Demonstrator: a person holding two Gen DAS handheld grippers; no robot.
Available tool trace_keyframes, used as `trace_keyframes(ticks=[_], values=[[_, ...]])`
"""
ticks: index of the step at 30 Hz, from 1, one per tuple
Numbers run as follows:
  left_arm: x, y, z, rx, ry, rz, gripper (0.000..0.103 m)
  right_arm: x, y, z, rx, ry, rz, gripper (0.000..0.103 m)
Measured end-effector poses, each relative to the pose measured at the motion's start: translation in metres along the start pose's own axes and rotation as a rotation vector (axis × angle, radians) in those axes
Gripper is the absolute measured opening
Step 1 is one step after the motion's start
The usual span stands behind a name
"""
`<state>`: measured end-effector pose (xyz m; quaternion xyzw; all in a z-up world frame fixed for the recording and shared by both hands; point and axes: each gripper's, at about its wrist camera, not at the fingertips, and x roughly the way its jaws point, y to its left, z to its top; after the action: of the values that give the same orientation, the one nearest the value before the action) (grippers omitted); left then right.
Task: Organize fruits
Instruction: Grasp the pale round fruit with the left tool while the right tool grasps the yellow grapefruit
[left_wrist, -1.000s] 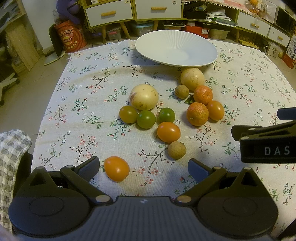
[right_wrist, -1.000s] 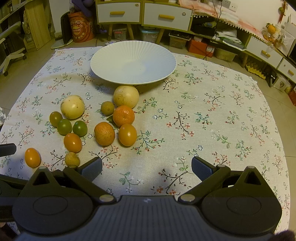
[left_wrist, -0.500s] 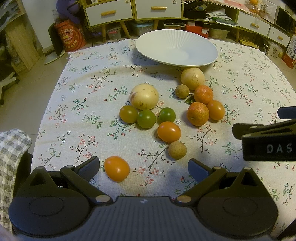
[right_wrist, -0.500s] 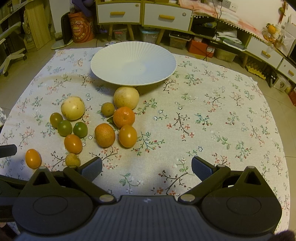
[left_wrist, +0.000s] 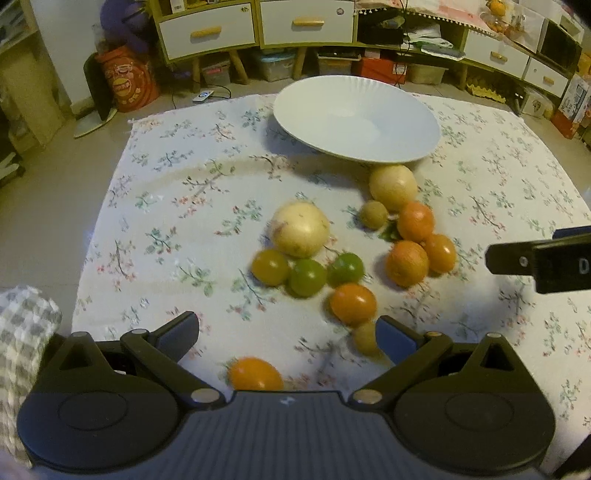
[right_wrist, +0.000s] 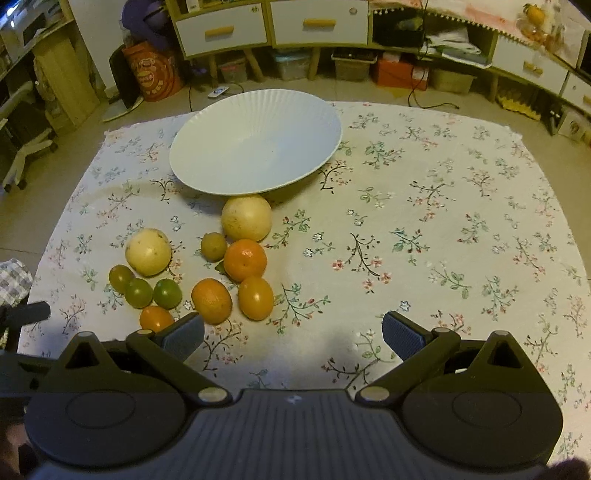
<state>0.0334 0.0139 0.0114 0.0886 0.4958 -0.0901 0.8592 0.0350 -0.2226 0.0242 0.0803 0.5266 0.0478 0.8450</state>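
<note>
Several fruits lie loose on the flowered tablecloth (left_wrist: 166, 206) before an empty white plate (left_wrist: 356, 118), which also shows in the right wrist view (right_wrist: 255, 147). My left gripper (left_wrist: 288, 332) is open and empty; an orange tomato (left_wrist: 255, 373) lies low between its jaws, and a small brown fruit (left_wrist: 365, 338) touches its right finger. Beyond are an orange tomato (left_wrist: 352, 303), green tomatoes (left_wrist: 307, 277) and a pale round fruit (left_wrist: 300, 229). My right gripper (right_wrist: 293, 332) is open and empty over bare cloth, with an orange (right_wrist: 211, 301) and a tomato (right_wrist: 255, 298) just ahead to the left.
Another pale fruit (right_wrist: 246, 218) sits against the plate's near rim. The right half of the tablecloth (right_wrist: 443, 240) holds no fruit. Cabinets with drawers (right_wrist: 317, 24) and boxes stand on the floor beyond the table. A checked cloth (left_wrist: 22, 332) is at the left edge.
Both grippers moved forward toward the fruits and tilted. The near orange tomato now sits between the left jaws. No fruit has moved.
</note>
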Motion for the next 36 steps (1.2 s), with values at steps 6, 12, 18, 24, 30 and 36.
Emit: trace_keyframes(ticks=[6, 12, 18, 24, 30, 36], values=[[0.01, 0.015, 0.018, -0.003, -0.001, -0.022, 0.092, 0.005, 0.006, 0.016, -0.005, 0.008, 0.052, 0.103], [0.021, 0.016, 0.033, 0.007, -0.019, -0.081, 0.089, 0.02, 0.011, 0.031, 0.0, 0.026, 0.102, 0.099], [0.033, 0.023, 0.037, -0.032, -0.073, -0.207, 0.072, 0.039, 0.004, 0.032, 0.053, -0.016, 0.158, 0.09], [0.04, 0.023, 0.041, 0.002, -0.13, -0.253, 0.064, 0.047, 0.001, 0.035, 0.056, -0.079, 0.222, 0.086], [0.058, 0.022, 0.04, 0.03, -0.101, -0.235, 0.054, 0.066, -0.005, 0.034, 0.064, -0.11, 0.238, 0.084], [0.065, 0.028, 0.041, -0.003, -0.085, -0.24, 0.049, 0.072, -0.003, 0.037, 0.053, -0.147, 0.232, 0.078]])
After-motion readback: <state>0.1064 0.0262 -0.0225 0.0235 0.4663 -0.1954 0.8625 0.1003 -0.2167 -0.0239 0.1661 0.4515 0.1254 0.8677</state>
